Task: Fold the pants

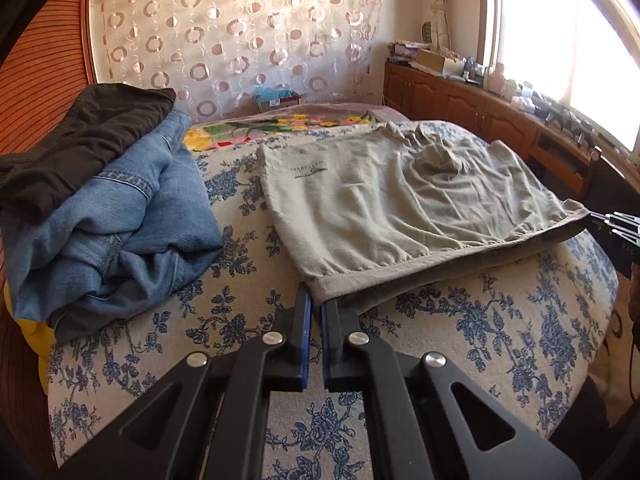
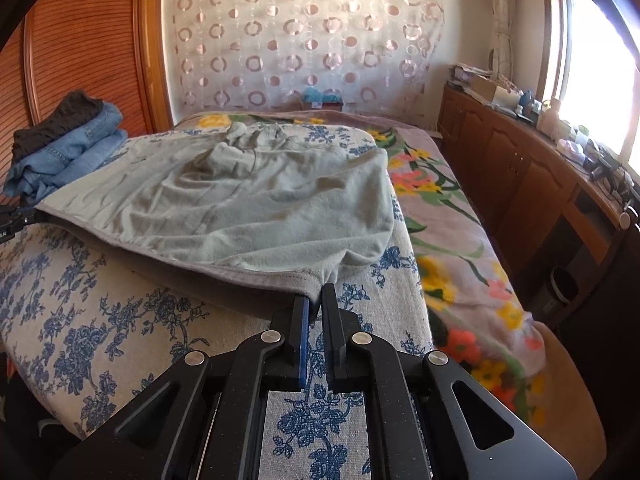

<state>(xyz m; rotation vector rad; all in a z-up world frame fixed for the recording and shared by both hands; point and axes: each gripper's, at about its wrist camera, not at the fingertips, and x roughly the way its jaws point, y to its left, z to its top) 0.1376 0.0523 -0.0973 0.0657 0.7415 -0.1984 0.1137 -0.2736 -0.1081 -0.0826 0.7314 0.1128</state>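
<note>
Pale grey-green pants (image 1: 380,204) lie spread on a blue-flowered cloth (image 1: 500,320), with a bunched part at the far middle. My left gripper (image 1: 315,294) is shut on the near left corner of the hem and holds it a little off the cloth. My right gripper (image 2: 314,298) is shut on the near right corner of the same pants (image 2: 248,200). The near hem hangs lifted between the two grippers, with shadow under it. The right gripper's tip shows at the right edge of the left wrist view (image 1: 612,220).
A pile of folded blue jeans (image 1: 128,216) with a dark garment (image 1: 76,136) on top sits at the left. A floral blanket (image 2: 460,248) covers the bed to the right. A wooden cabinet (image 2: 532,184) with clutter runs under the window. A patterned curtain (image 2: 304,32) hangs behind.
</note>
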